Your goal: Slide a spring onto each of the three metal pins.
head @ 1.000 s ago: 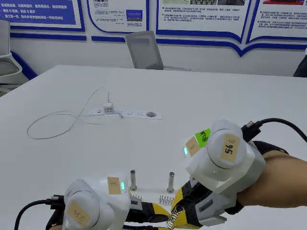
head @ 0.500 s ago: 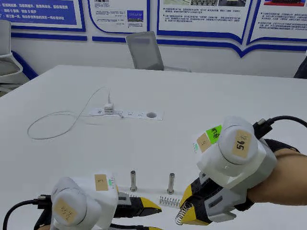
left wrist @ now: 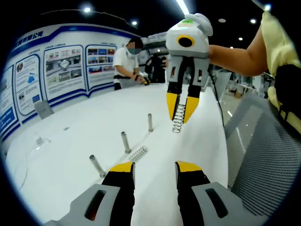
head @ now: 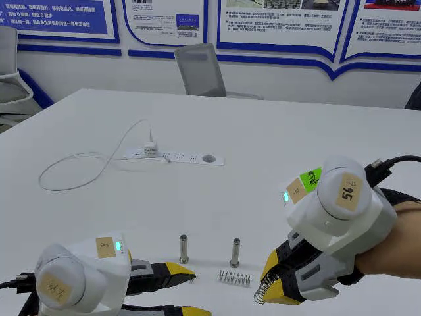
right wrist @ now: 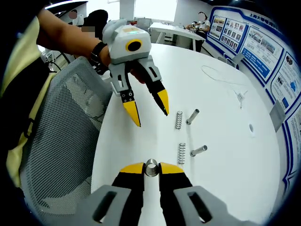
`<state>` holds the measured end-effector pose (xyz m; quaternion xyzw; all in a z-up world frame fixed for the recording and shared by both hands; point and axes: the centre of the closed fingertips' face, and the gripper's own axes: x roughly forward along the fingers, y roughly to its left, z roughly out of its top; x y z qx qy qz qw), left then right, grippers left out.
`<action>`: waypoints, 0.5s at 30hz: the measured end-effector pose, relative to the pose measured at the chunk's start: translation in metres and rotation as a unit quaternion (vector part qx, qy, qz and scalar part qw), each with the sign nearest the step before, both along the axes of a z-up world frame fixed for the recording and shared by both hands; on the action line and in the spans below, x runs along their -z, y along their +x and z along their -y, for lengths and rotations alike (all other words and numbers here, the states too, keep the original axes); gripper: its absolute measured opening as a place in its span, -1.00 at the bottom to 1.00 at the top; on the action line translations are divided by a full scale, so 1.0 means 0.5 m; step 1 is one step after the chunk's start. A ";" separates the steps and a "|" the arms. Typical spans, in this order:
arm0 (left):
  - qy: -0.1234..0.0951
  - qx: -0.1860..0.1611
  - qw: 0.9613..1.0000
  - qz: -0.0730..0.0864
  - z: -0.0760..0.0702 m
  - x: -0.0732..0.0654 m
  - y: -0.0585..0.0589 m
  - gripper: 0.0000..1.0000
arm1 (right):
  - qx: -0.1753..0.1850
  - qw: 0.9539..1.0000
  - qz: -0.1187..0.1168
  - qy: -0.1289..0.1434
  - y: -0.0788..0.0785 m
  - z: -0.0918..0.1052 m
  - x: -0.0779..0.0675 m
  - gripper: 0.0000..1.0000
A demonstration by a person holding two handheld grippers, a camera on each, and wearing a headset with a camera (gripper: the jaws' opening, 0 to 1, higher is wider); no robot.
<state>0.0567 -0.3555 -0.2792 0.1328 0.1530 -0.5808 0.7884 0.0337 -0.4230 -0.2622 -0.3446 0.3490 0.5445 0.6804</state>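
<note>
Partly cut off by the bottom edge of the head view, the left claw (head: pixel 196 292) had its lower jaw running out of frame, yet its two yellow-tipped jaws stood plainly apart with nothing between them. The right claw (head: pixel 268 289) was clamped on a spring (head: pixel 263 290), which hung tilted from the jaw tips just above the white surface (head: pixel 296 151). In the right gripper view only the round end of that coil showed, the rest hidden between the jaws. The left gripper view showed three metal pins (left wrist: pixel 125 141) standing upright in a row, all bare. A loose spring (head: pixel 235 278) lay flat on the surface just in front of one pin, between the two claws. In the right gripper view a second loose spring (right wrist: pixel 179 119) lay beside the farther pin. Well behind them a power strip (head: pixel 174 157) rested on the surface with a white cable (head: pixel 72 164) looping away from it. An office chair (head: pixel 200 69) at the far edge looked blurred, and the print on the wall posters (head: pixel 164 20) was too small to read.
</note>
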 end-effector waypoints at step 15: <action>-0.013 -0.052 0.999 -0.002 -0.051 0.008 0.028 -0.18 | 0.029 0.999 -0.003 -0.013 0.020 0.063 -0.005 -0.75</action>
